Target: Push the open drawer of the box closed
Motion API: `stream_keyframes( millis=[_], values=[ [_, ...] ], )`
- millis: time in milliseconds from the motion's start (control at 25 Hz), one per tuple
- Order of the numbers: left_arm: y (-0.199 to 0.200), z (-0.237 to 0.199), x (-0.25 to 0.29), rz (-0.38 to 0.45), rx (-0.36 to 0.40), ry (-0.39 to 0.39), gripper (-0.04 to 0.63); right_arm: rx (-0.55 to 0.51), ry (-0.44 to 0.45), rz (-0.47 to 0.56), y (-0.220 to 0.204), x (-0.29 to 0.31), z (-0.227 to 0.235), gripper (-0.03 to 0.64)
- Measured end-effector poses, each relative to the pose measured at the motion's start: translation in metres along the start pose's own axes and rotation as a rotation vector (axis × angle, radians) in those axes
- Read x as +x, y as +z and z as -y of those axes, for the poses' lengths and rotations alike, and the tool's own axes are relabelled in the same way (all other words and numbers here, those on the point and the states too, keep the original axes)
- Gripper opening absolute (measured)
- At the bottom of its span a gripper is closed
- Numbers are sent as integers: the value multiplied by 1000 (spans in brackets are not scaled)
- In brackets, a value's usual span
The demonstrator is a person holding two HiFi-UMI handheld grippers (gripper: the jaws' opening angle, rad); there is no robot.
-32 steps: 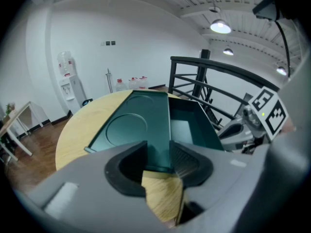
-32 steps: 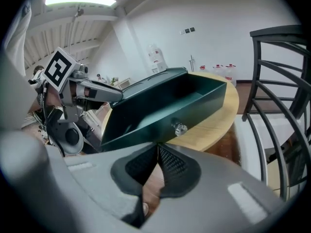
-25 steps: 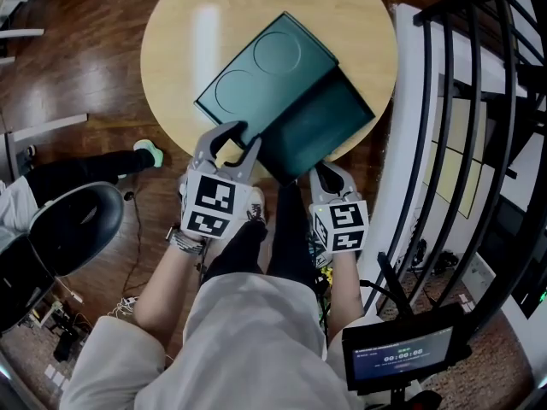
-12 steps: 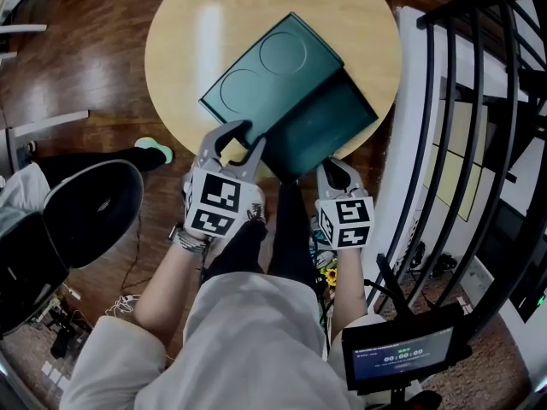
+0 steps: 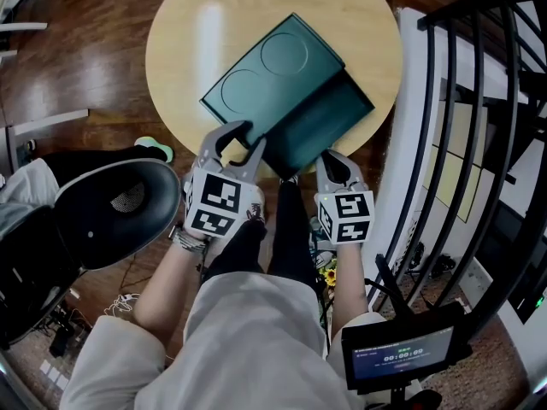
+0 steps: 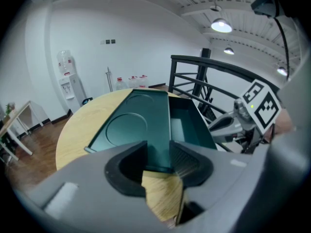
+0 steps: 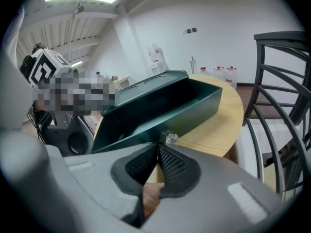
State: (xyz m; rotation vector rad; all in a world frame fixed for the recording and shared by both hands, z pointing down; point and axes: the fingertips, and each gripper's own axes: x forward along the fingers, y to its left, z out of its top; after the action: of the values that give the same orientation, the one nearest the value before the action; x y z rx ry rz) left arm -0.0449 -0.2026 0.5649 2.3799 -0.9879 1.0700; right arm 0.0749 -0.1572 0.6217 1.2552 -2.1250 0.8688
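The drawer (image 5: pixel 323 125) is found drawn out of the box (image 5: pixel 261 75) on the round surface (image 5: pixel 175 37) toward the right gripper (image 5: pixel 332 161), whose jaws are clenched just before its front knob (image 7: pixel 170 138); the jaws of the left gripper (image 5: pixel 232 143) are spread, with the box's near corner between them.

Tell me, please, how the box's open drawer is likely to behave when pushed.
The drawer looks rigid, with straight walls, so it should probably slide in as one piece. The green box lies on a smooth table and may skid unless braced. The small round knob could let the shut right gripper slip off.
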Motion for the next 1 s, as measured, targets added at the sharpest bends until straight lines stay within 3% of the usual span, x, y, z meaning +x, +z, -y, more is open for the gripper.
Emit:
stream_keyframes(
  millis=[640,1000],
  values=[
    [-2,-4,-5,13,-5,-9,156,-13,41,17,18,16,-19,5],
    [-2,-3,-9,10,-12,-10,156,-72,71,16,37,31,-30,5]
  ],
)
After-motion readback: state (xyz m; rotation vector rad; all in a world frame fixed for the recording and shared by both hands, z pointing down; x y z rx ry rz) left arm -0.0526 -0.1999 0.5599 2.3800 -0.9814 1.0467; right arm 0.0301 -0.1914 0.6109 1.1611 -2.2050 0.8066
